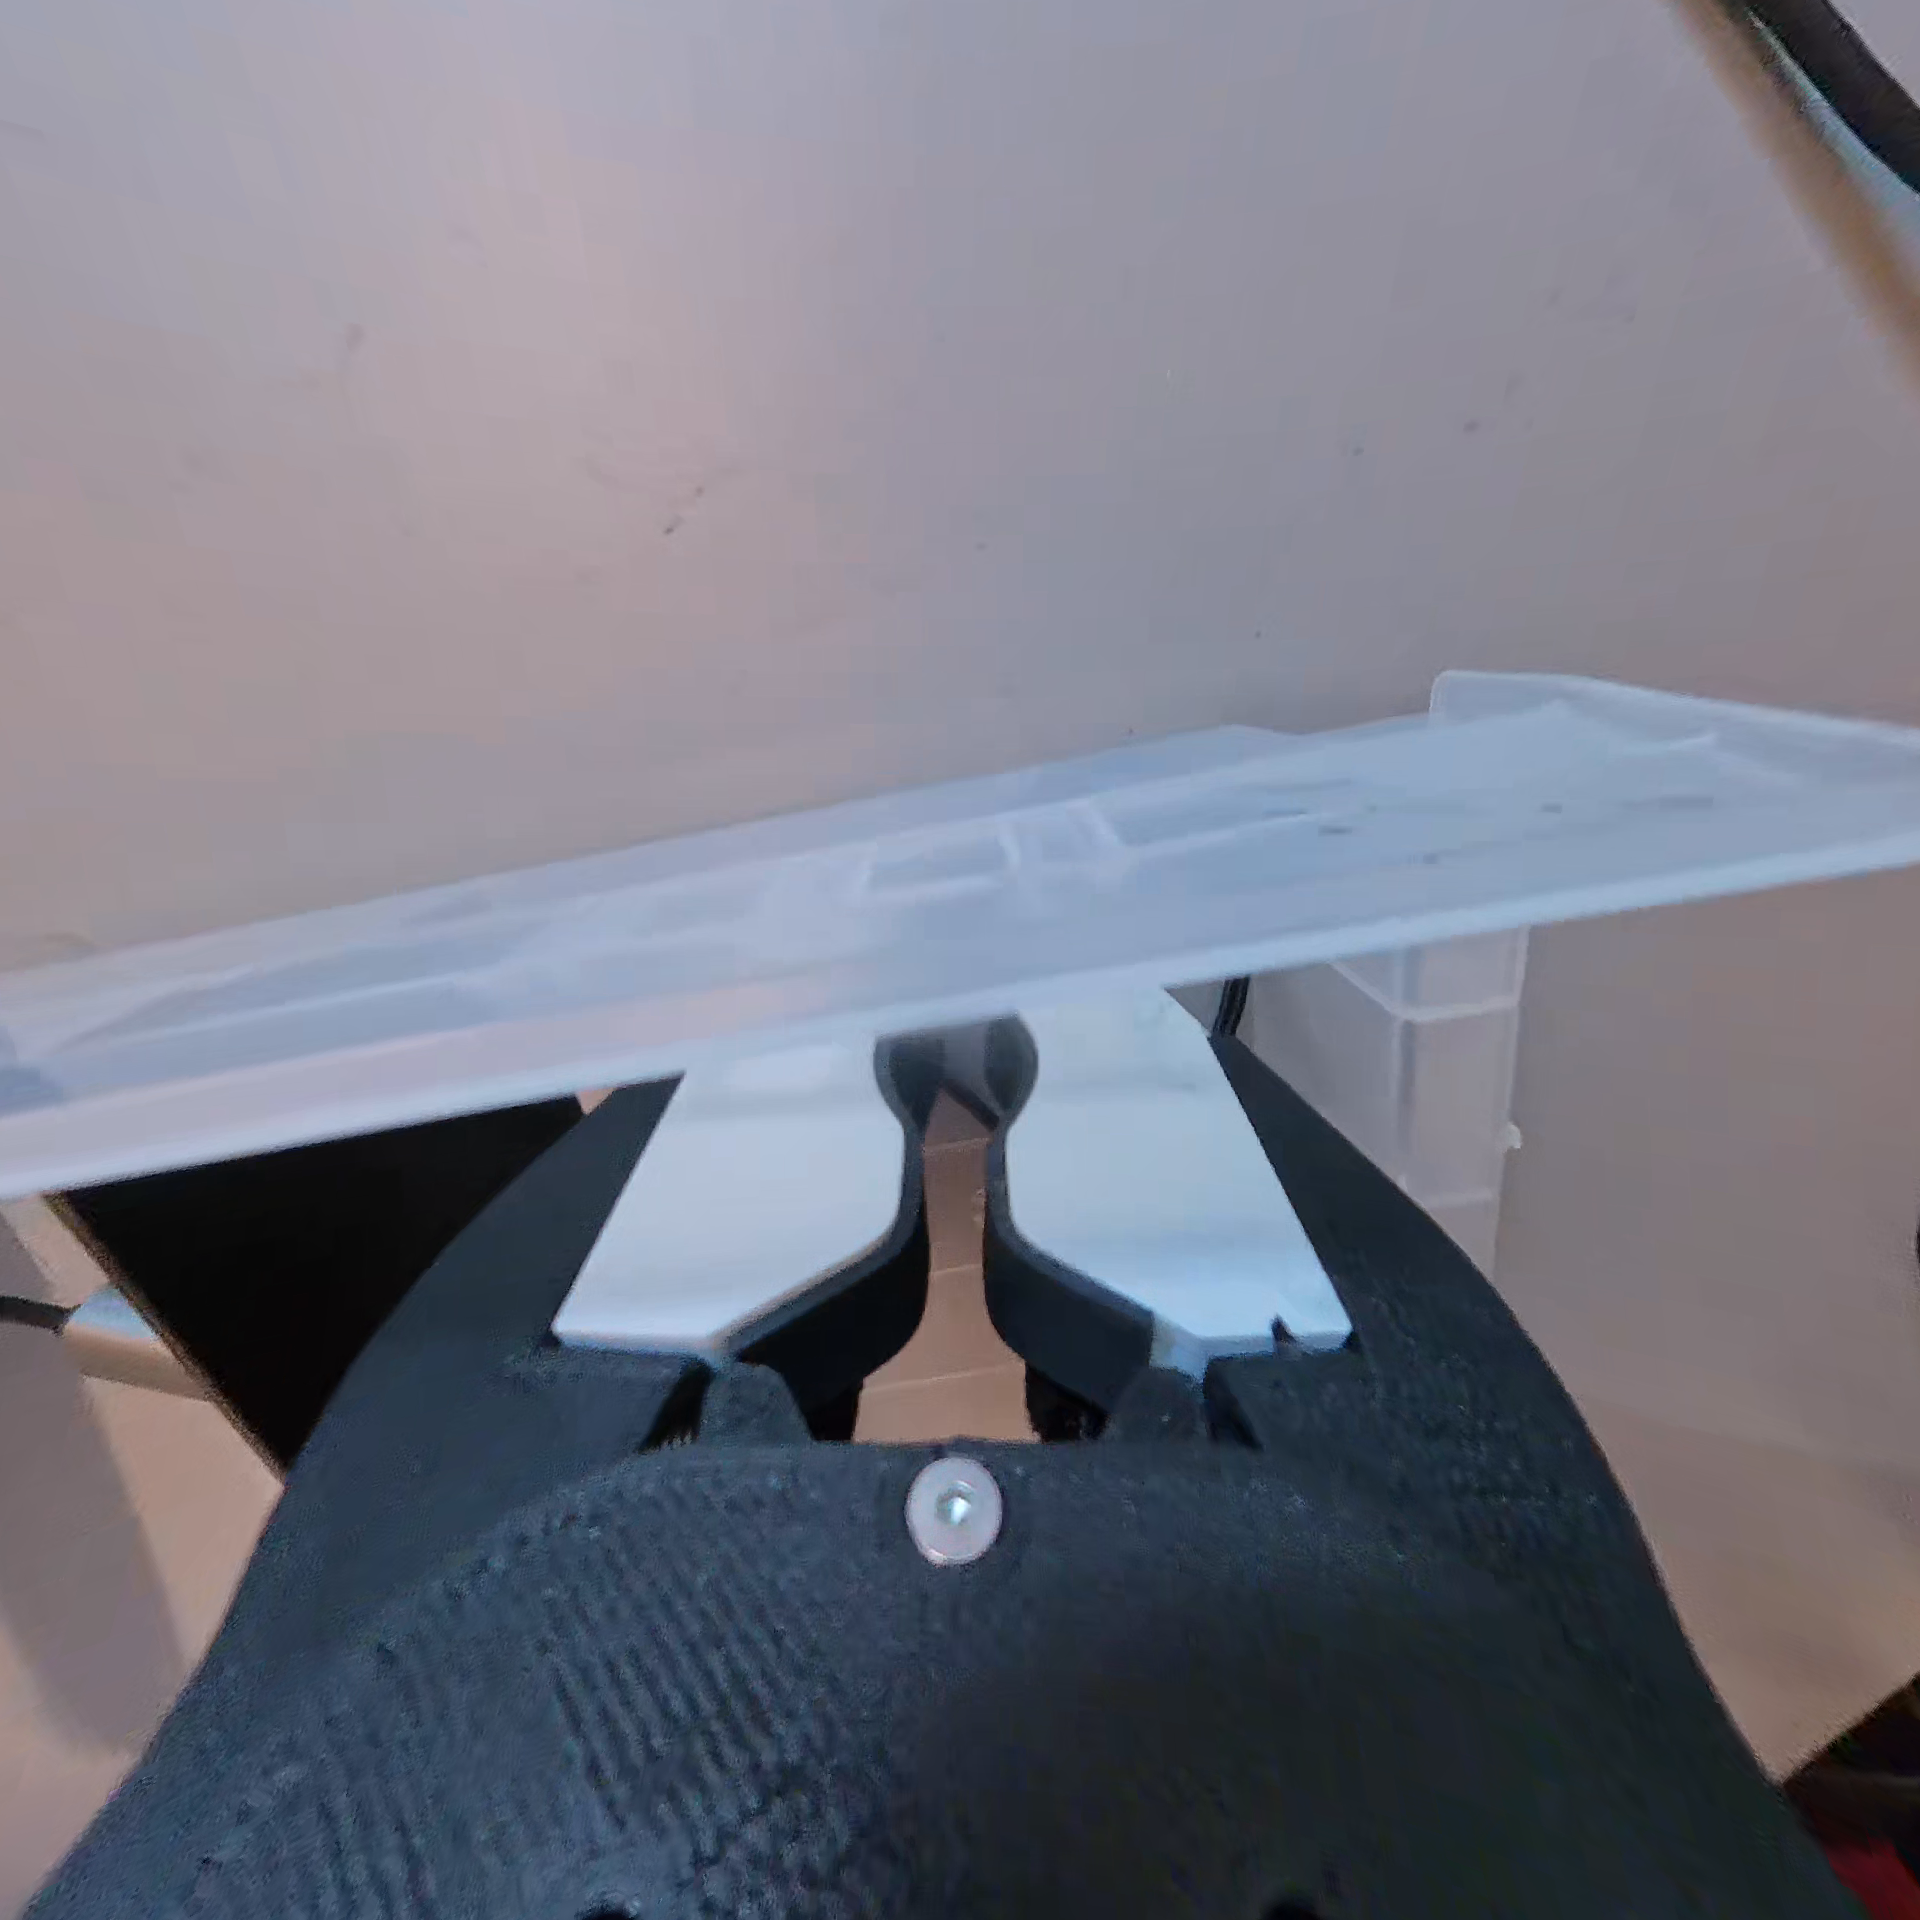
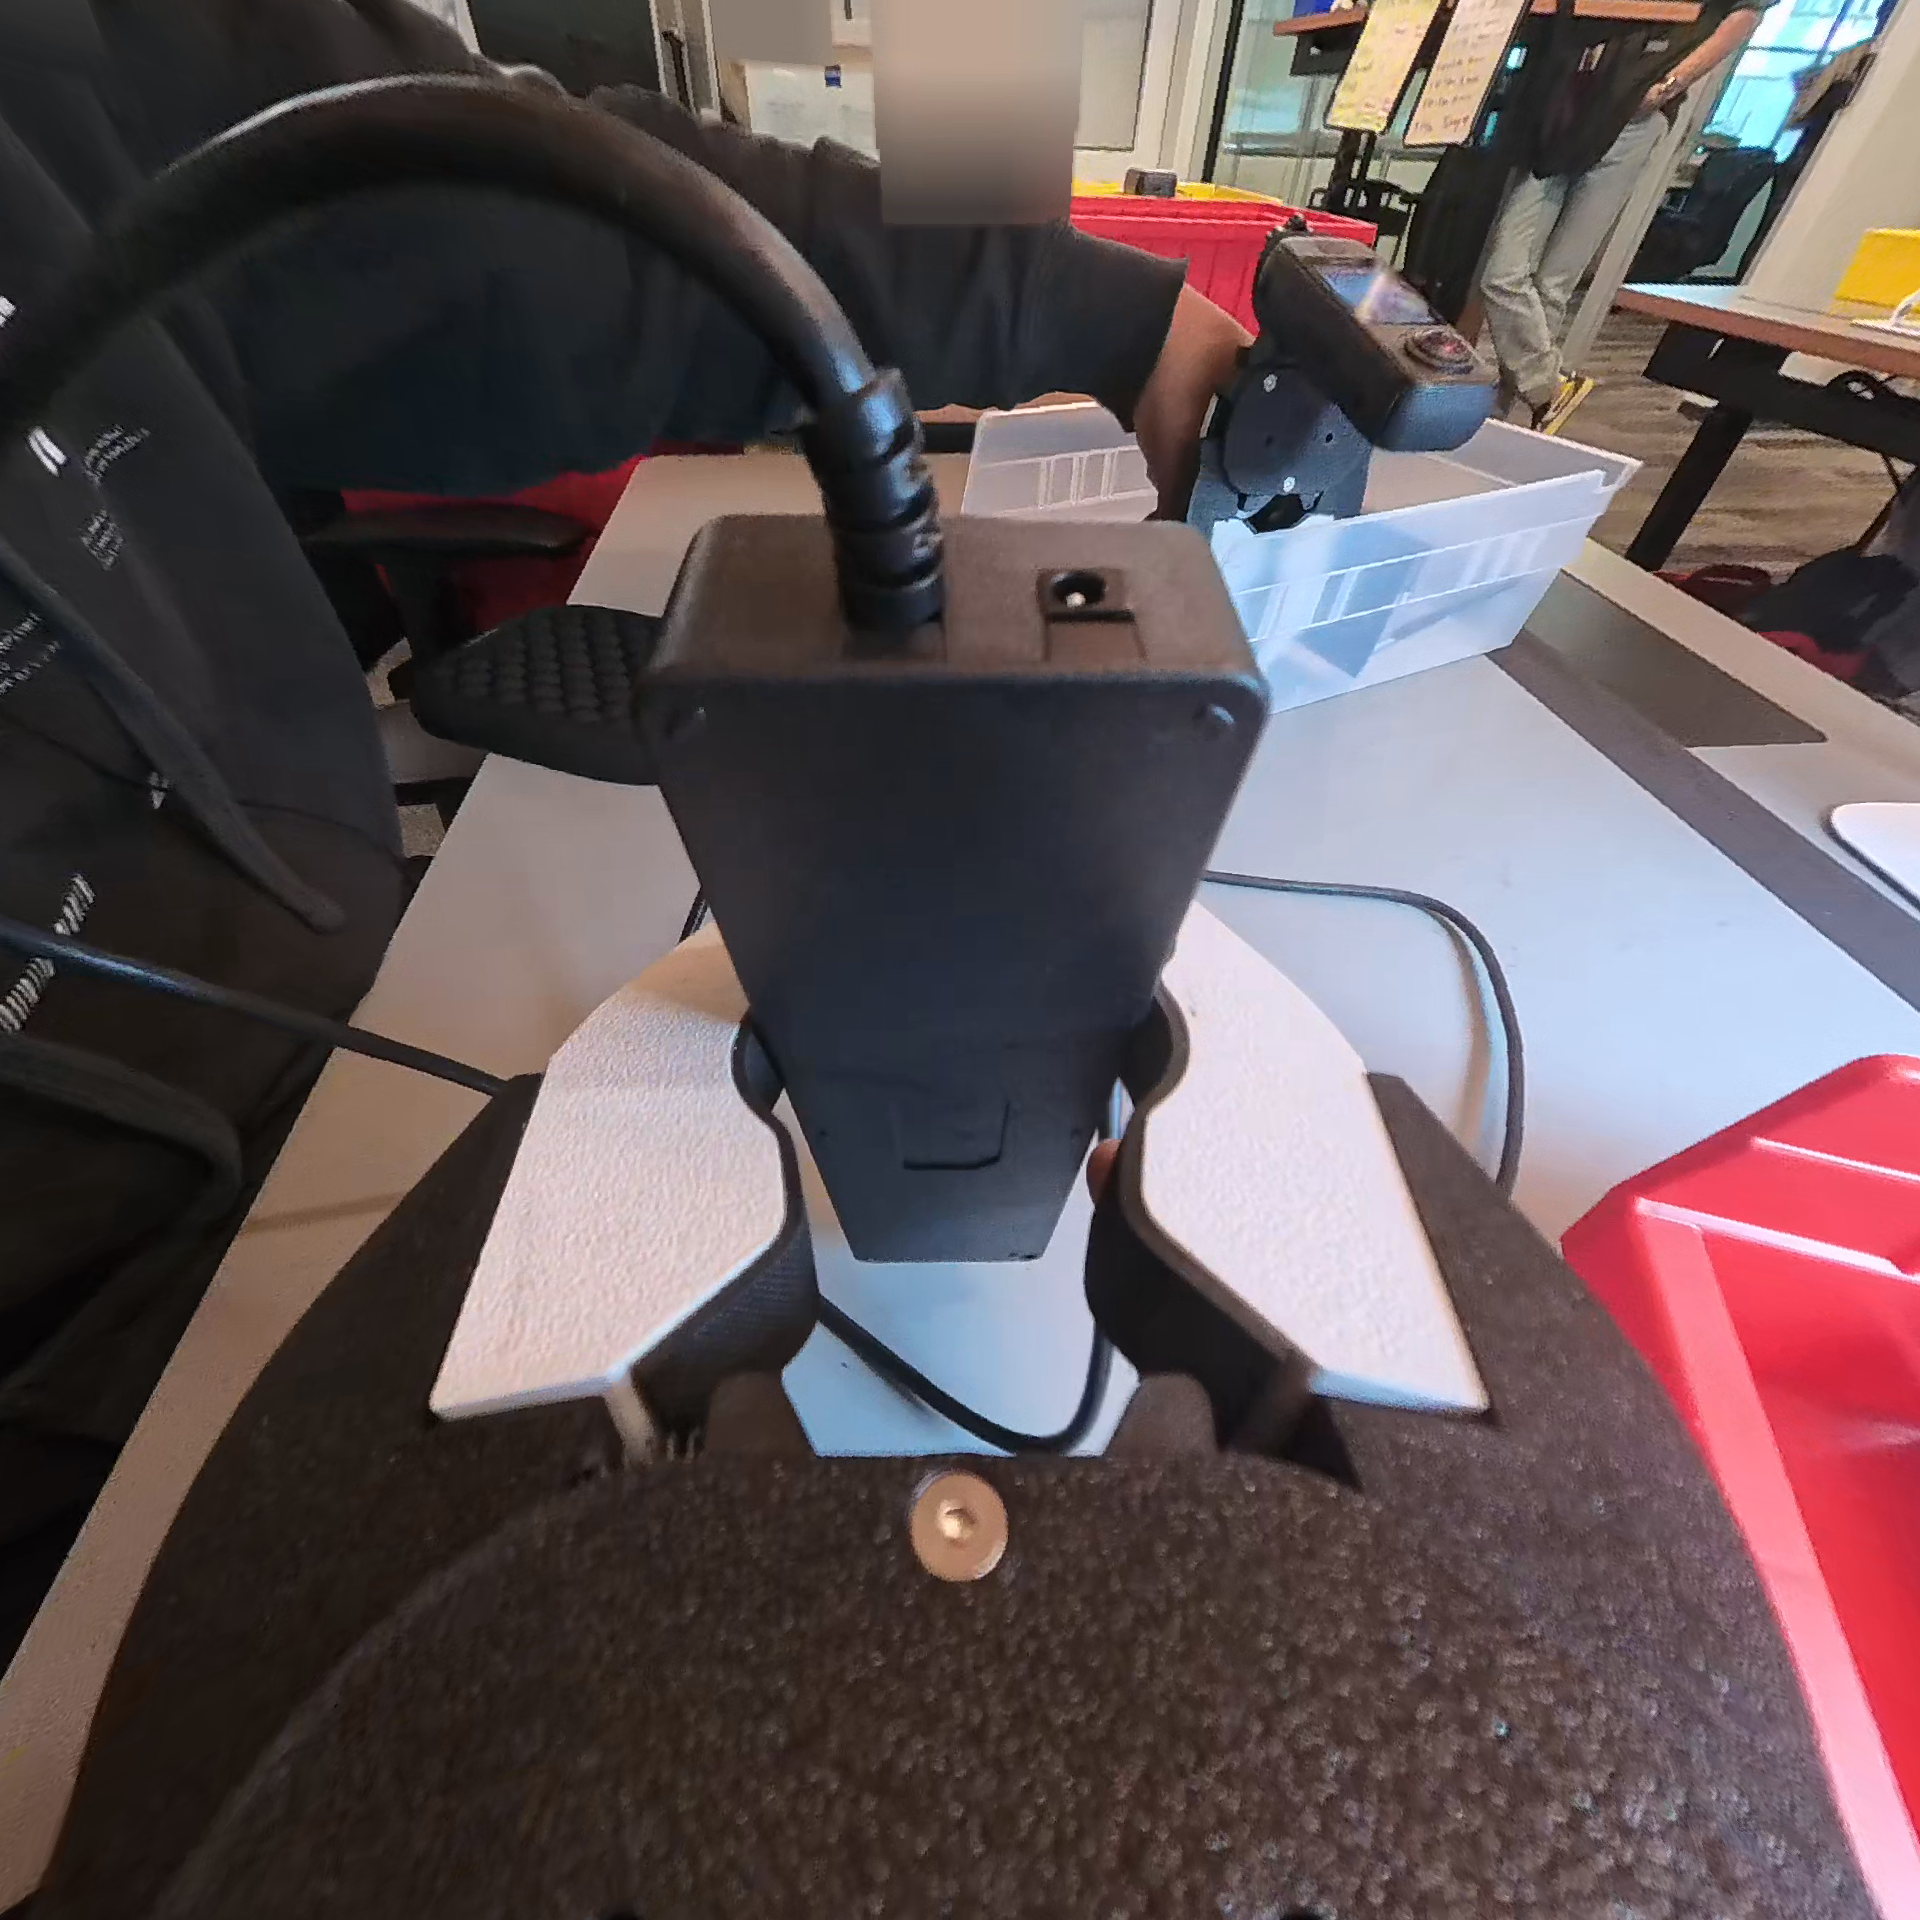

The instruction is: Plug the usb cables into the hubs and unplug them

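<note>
My right gripper (image 2: 951, 1049) is shut on a black hub (image 2: 935, 852), with both pads on its narrow sides, and holds it above the white table (image 2: 1558, 831). A thick black cable (image 2: 883, 488) is plugged into the hub's far end, next to an empty socket (image 2: 1081, 597). My left gripper (image 1: 958, 1060) has its fingers drawn together. A translucent plastic rim (image 1: 935, 914) lies across the tips and hides what is at them. In the right wrist view the left gripper (image 2: 1283, 468) reaches down into a clear plastic bin (image 2: 1455, 561) at the back of the table.
A red bin (image 2: 1766, 1351) stands at the right. A thin black cable (image 2: 1501, 997) loops on the table behind the hub. A person in dark clothes (image 2: 208, 623) and a chair armrest (image 2: 540, 675) are on the left. A black cable (image 1: 1849, 114) crosses the top right. Spacing between my two grippers at the tips: around 35 centimetres.
</note>
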